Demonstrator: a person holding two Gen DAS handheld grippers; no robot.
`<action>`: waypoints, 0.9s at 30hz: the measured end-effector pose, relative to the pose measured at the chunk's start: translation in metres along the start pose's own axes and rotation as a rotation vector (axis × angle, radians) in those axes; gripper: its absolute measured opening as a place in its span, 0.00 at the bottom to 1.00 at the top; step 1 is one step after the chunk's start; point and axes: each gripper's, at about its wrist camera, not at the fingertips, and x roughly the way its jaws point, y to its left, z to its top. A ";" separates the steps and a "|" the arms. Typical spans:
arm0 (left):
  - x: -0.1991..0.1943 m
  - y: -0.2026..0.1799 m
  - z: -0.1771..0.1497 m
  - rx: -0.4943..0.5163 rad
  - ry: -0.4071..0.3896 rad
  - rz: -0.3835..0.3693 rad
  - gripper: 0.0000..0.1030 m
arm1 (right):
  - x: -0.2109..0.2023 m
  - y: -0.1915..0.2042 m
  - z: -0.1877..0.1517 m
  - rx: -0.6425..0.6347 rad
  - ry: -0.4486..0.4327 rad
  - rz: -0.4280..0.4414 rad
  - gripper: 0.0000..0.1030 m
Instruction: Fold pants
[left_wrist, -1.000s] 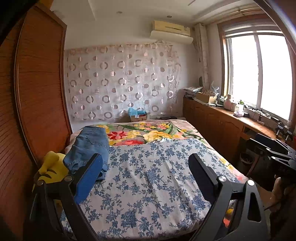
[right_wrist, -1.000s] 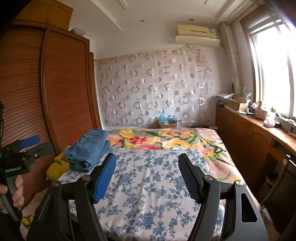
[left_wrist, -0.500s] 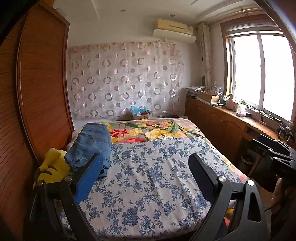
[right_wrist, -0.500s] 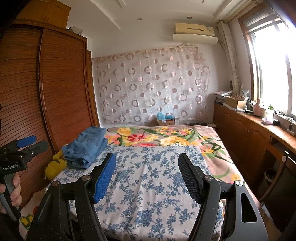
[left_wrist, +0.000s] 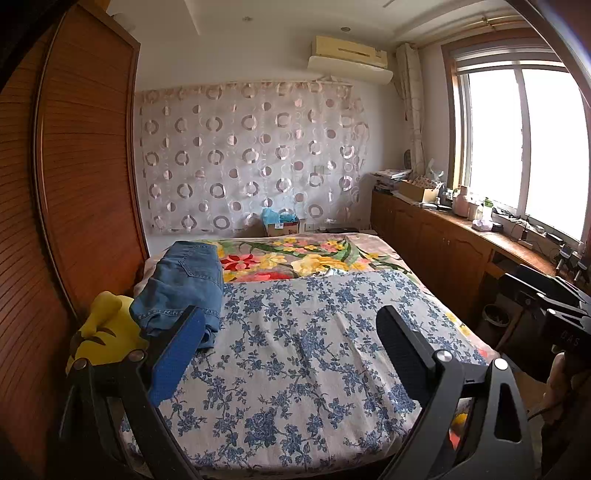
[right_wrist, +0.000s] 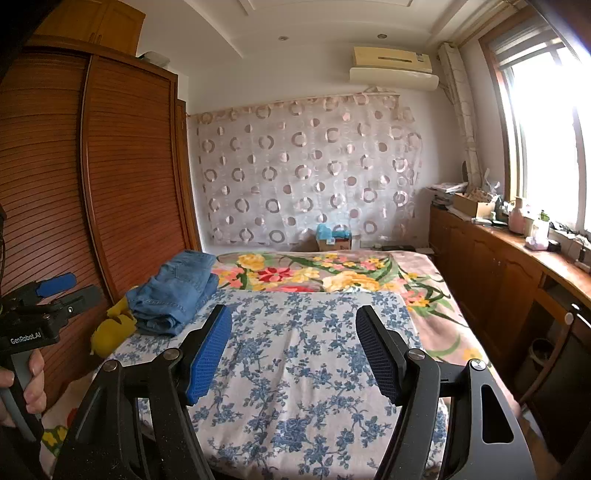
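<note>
Blue-floral white sheet (left_wrist: 303, 354) covers near half of bed; bright flower-print blanket (left_wrist: 295, 258) on far half. Yellow plush toy (left_wrist: 107, 332) at bed's left edge, next to reddish-brown slatted wood wardrobe (left_wrist: 85, 173). Sheer curtain w/ circle pattern (right_wrist: 306, 173) on back wall, cream AC unit (right_wrist: 391, 66) above it. Small cardboard box w/ blue bag (left_wrist: 279, 223) behind bed. Wooden cabinet counter w/ clutter (right_wrist: 495, 251) under bright window (left_wrist: 524, 144), right side.

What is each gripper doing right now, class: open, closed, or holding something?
Left gripper: open, holding nothing, above the bed.
Right gripper: open, holding nothing; the jeans lie untouched.
</note>
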 end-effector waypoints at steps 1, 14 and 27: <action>0.000 0.000 0.000 0.000 0.000 0.000 0.92 | 0.000 0.000 0.000 0.000 0.000 0.001 0.69; -0.001 0.000 -0.001 -0.001 0.001 -0.001 0.92 | 0.000 -0.004 0.000 0.002 0.004 0.008 0.69; 0.000 -0.001 -0.001 -0.001 0.001 -0.004 0.92 | -0.001 -0.005 -0.001 0.004 0.004 0.009 0.69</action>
